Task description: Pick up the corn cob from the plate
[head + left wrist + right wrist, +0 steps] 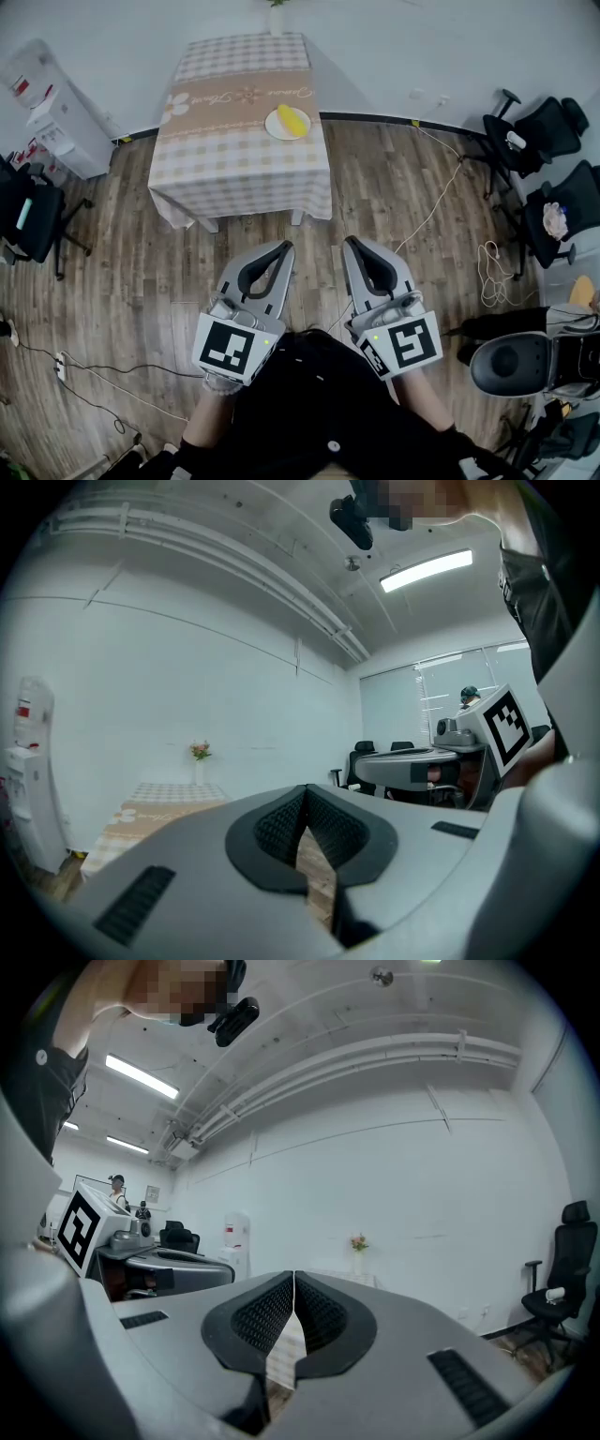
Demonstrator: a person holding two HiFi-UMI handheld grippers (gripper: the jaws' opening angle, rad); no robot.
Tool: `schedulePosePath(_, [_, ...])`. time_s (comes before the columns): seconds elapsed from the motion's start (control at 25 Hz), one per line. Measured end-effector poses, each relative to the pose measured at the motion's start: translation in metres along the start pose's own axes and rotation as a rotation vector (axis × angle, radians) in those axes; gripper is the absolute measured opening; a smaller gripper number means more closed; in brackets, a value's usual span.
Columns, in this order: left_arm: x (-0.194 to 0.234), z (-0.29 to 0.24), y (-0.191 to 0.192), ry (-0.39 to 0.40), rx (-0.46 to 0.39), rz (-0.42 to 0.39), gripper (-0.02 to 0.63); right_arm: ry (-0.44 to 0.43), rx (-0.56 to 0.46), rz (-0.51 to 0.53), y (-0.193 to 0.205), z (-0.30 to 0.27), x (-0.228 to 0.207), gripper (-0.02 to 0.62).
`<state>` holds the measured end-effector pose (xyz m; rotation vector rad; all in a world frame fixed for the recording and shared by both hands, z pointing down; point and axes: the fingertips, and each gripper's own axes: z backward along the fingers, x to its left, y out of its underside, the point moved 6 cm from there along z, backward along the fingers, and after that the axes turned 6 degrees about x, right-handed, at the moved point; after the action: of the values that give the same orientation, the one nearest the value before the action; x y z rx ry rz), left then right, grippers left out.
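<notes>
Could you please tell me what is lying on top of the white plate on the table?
A yellow corn cob lies on the plate, which sits near the right edge of the table in the head view. The plate surface under the cob is covered and cannot be seen.

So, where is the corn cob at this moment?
In the head view, the corn cob lies on the white plate near the right edge of the cloth-covered table, at the top centre of the picture.

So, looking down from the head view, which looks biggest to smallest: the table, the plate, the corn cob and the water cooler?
Largest to smallest:
1. table
2. water cooler
3. plate
4. corn cob, lying on the plate
All four differ clearly, so there are no ties.
</notes>
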<state>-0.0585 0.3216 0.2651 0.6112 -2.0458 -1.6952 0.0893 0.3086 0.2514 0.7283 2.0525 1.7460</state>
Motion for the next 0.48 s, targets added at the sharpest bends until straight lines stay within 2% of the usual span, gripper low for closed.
schedulePosePath(0.48, [0.014,0.029,0.01,0.006,-0.003,-0.003,0.014,0.02,0.014,-0.003,0.004,0.003,0.032,0.041])
